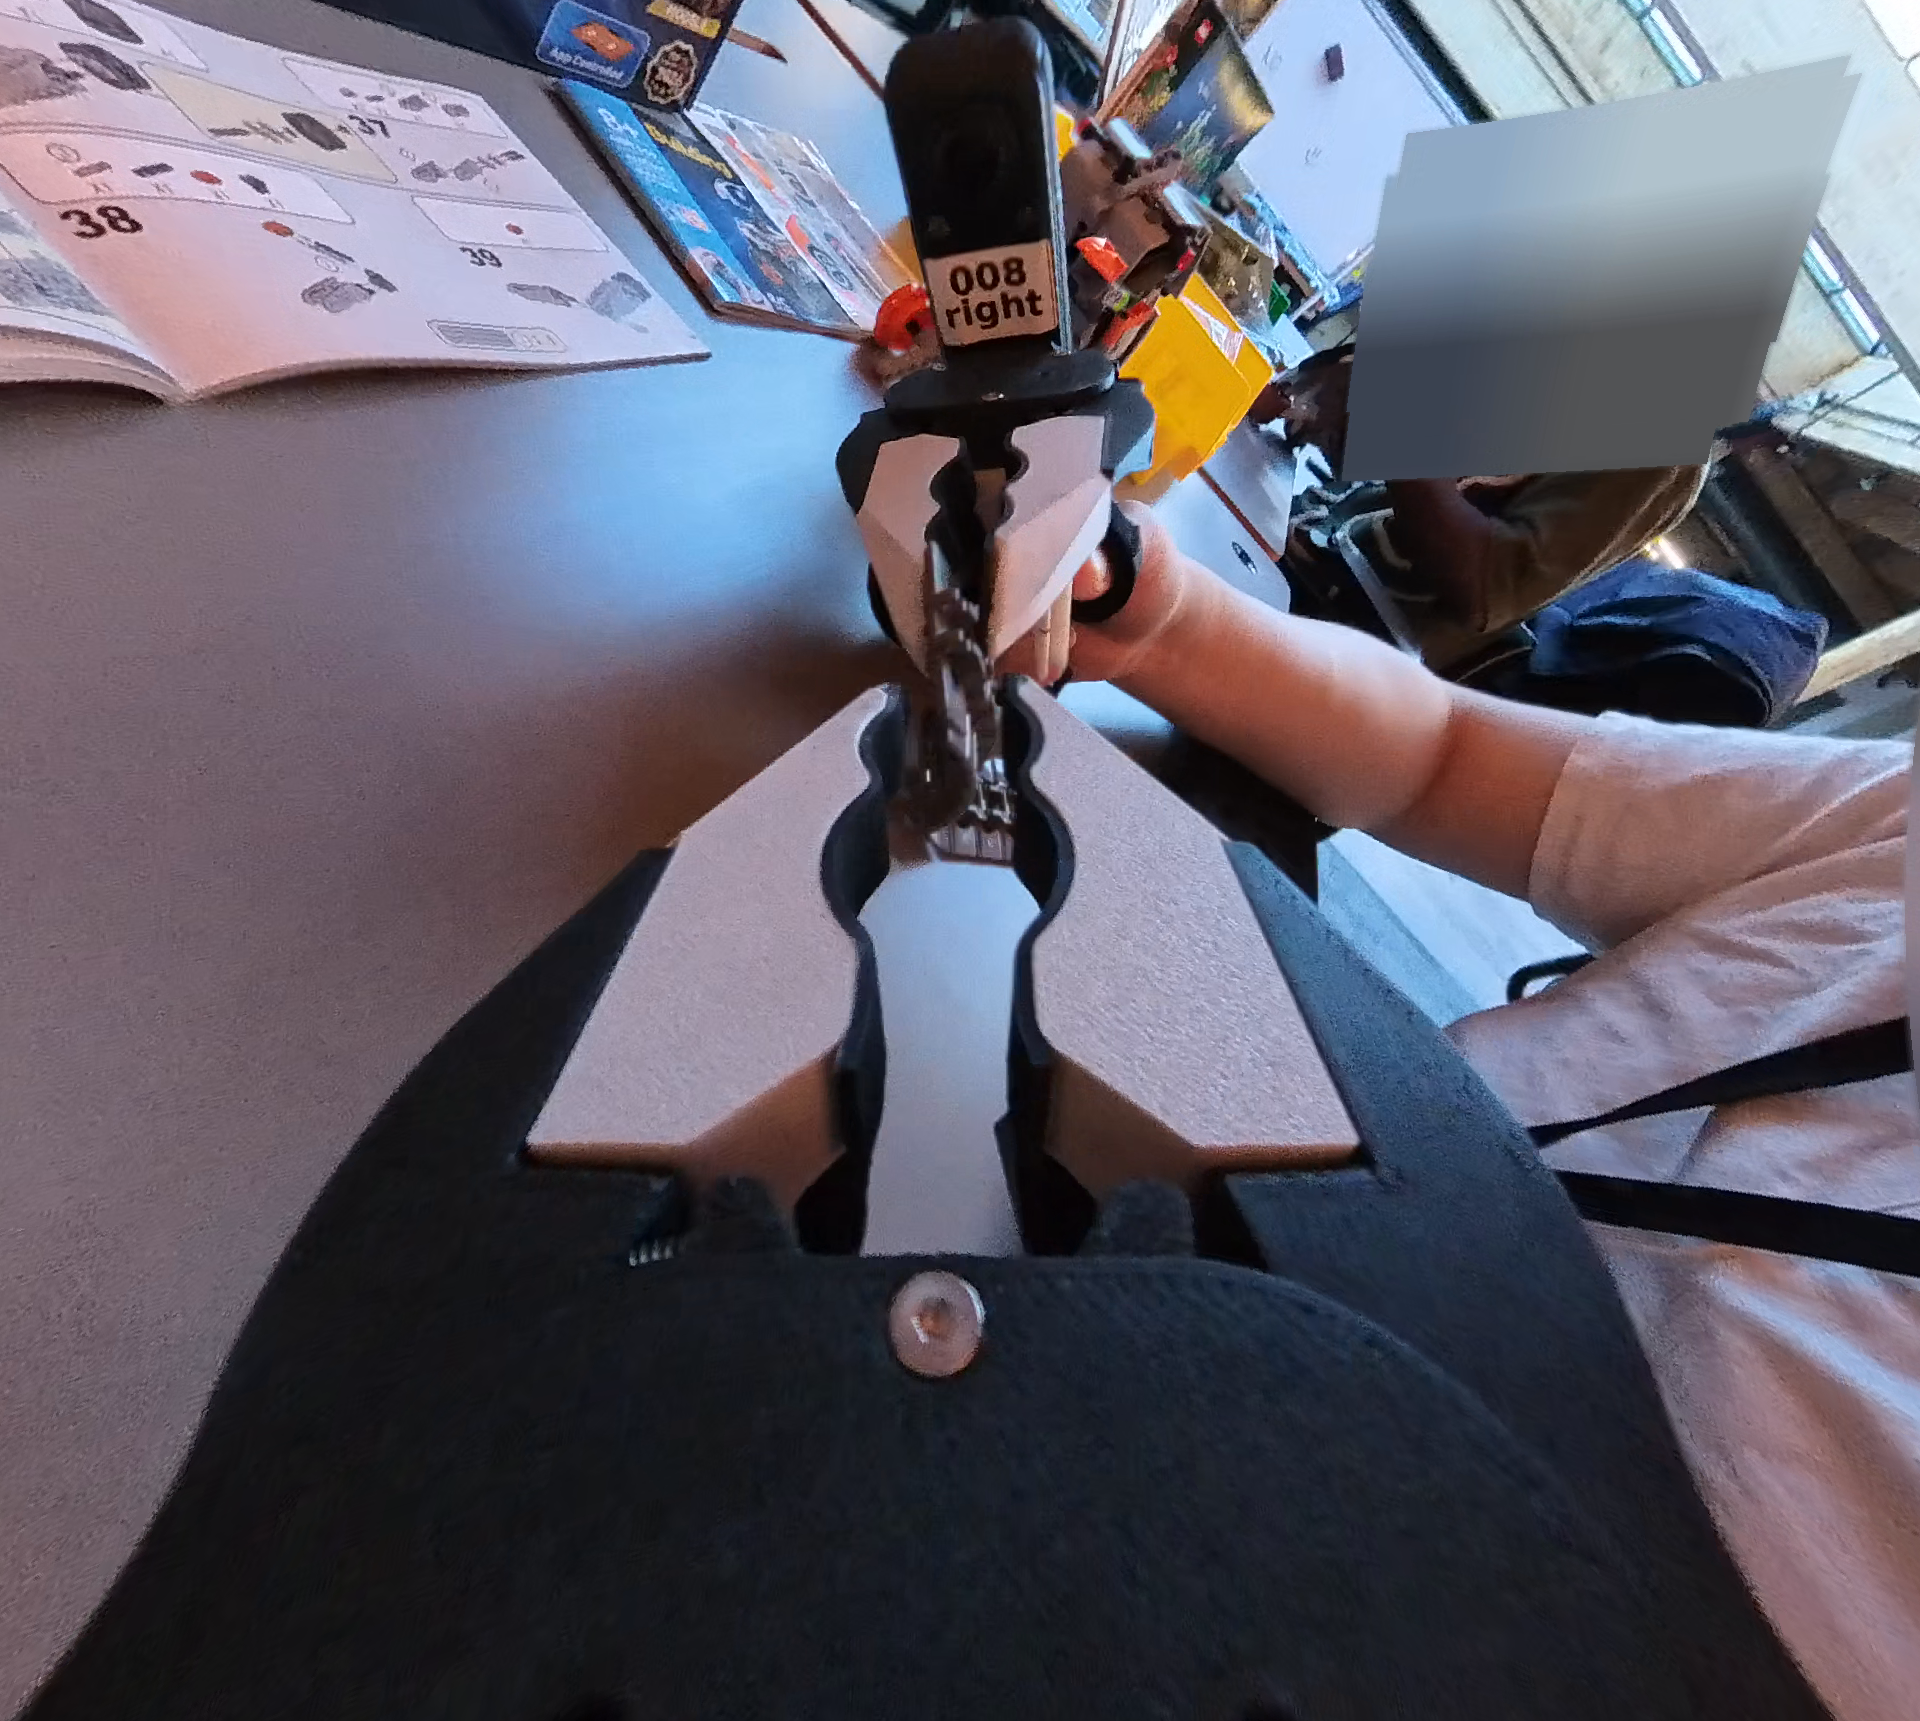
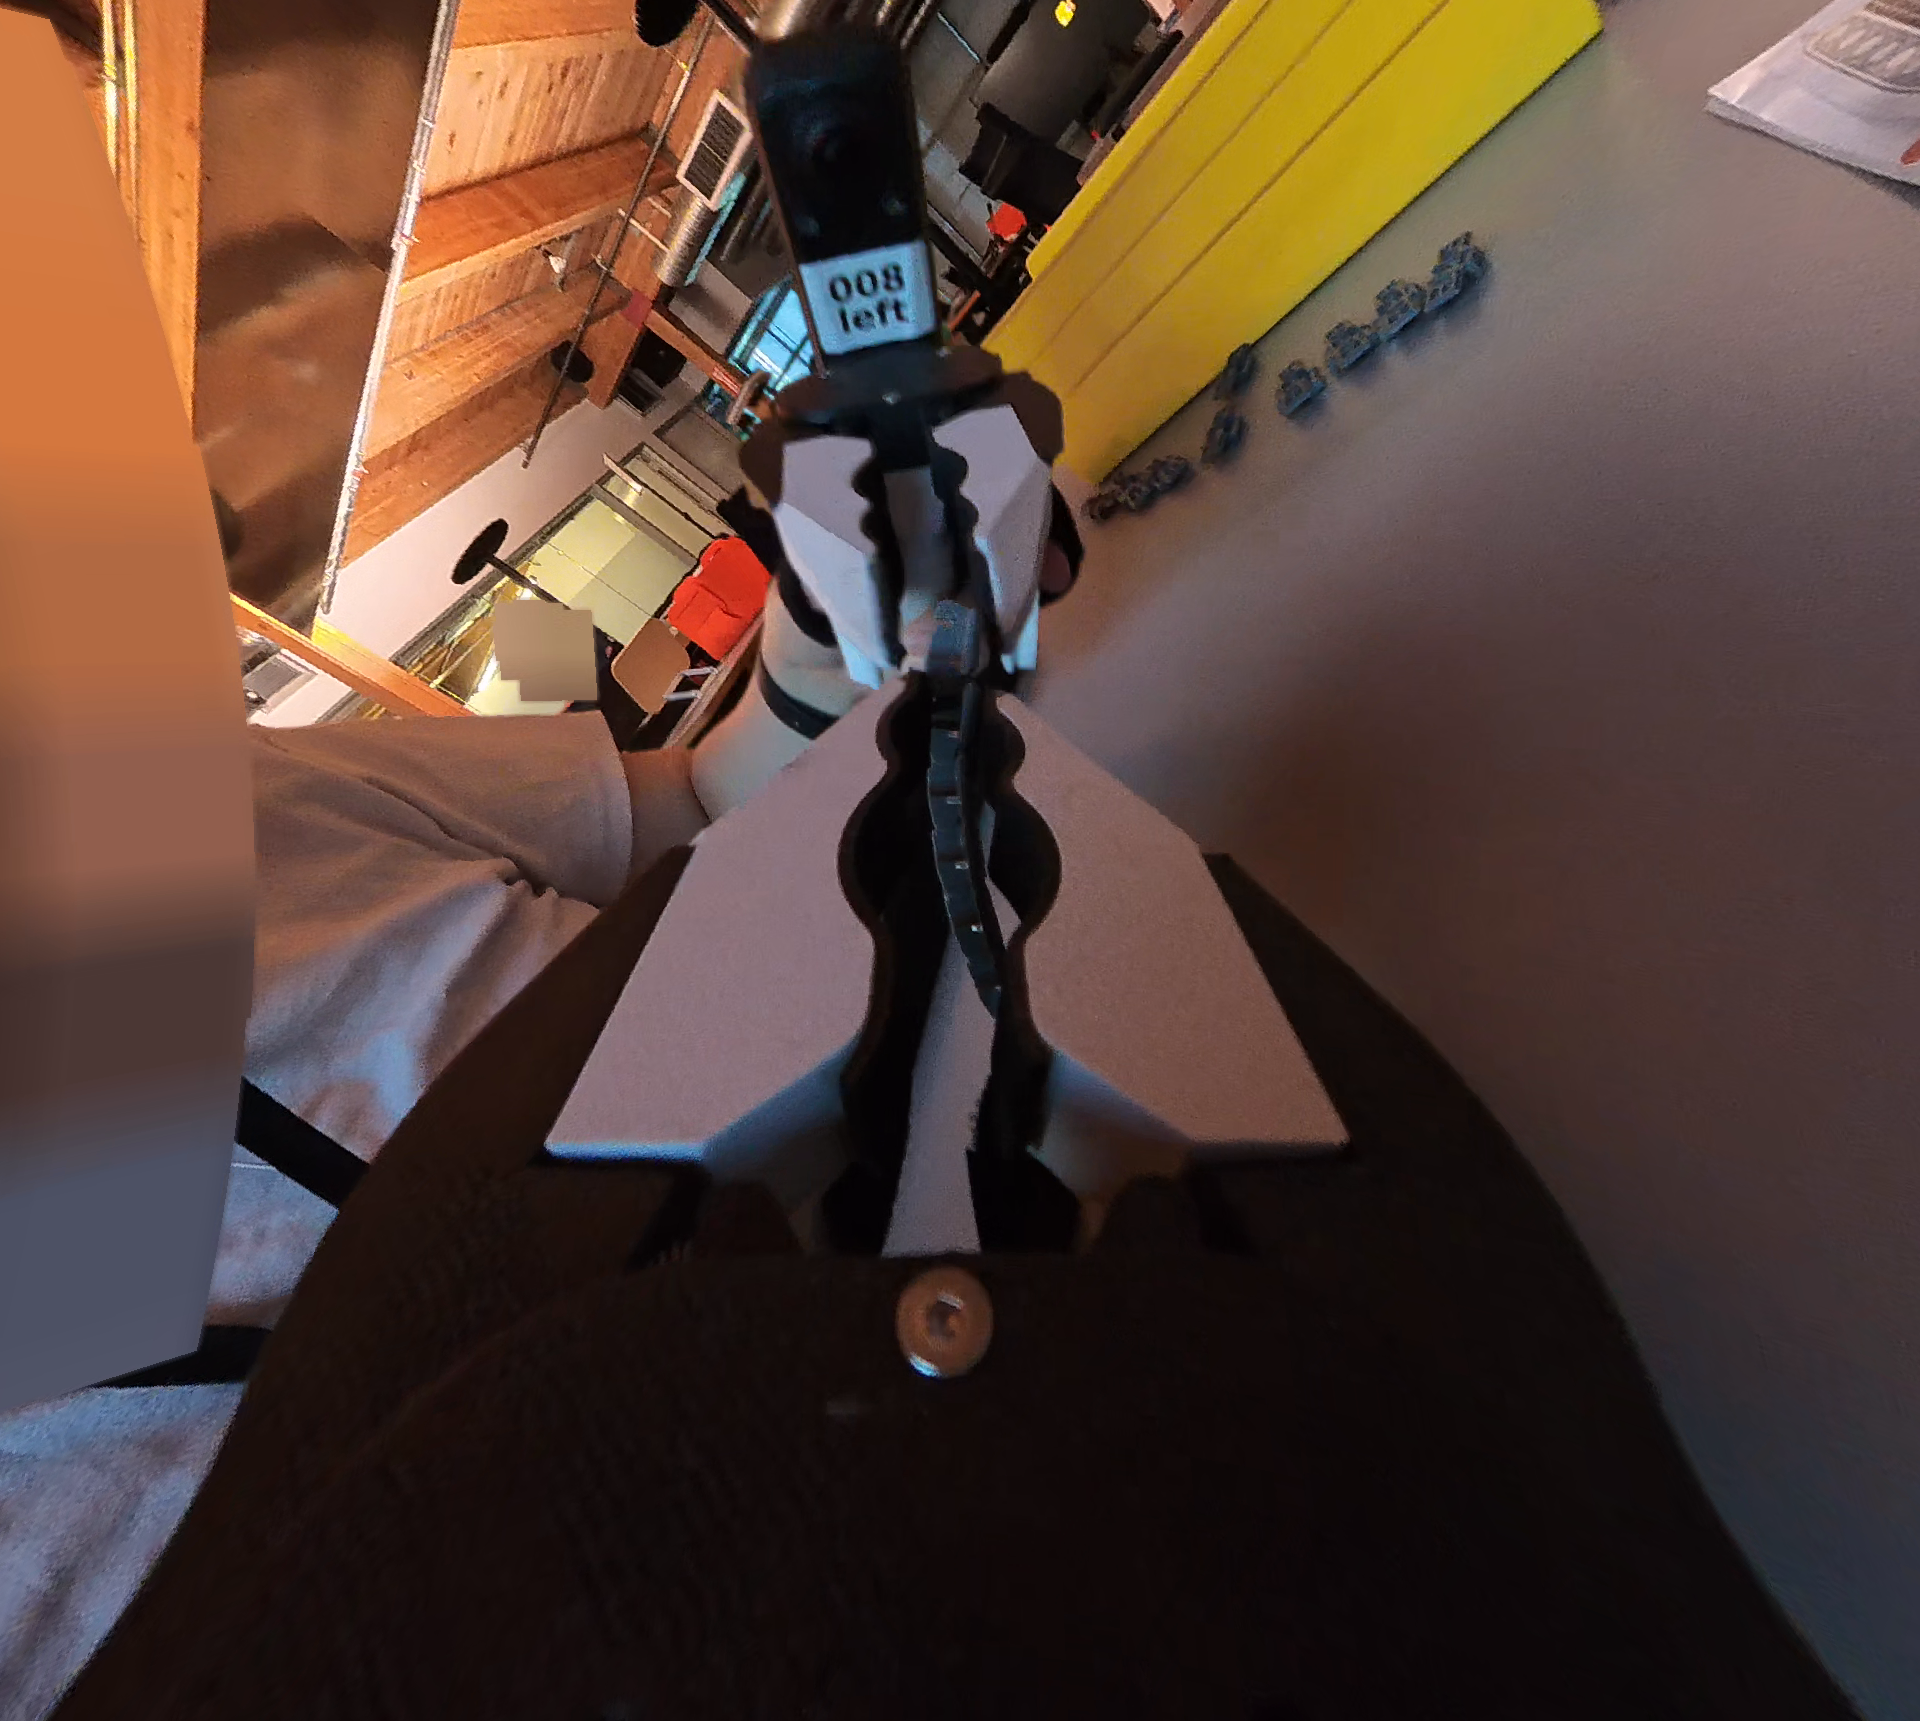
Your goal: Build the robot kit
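Two claws tip to tip, left claw (image 1: pixel 951 715) and right claw (image 2: pixel 954 715) both clamped on one dark link chain (image 1: pixel 961 736).

My left gripper (image 1: pixel 951 715) — grainy matt black plastic, pale rough pads — pinches a dull dark plastic link chain (image 1: pixel 961 736); beside it, smooth matt grey table (image 1: pixel 416 632).

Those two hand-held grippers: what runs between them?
A dark linked track strip spans from the left hand-held gripper to the right hand-held gripper, both shut on it; both wrist views show it.

Dark grey linked track (image 1: pixel 961 736), yellow bin (image 2: pixel 1299 144), pale grey table (image 1: pixel 364 632).
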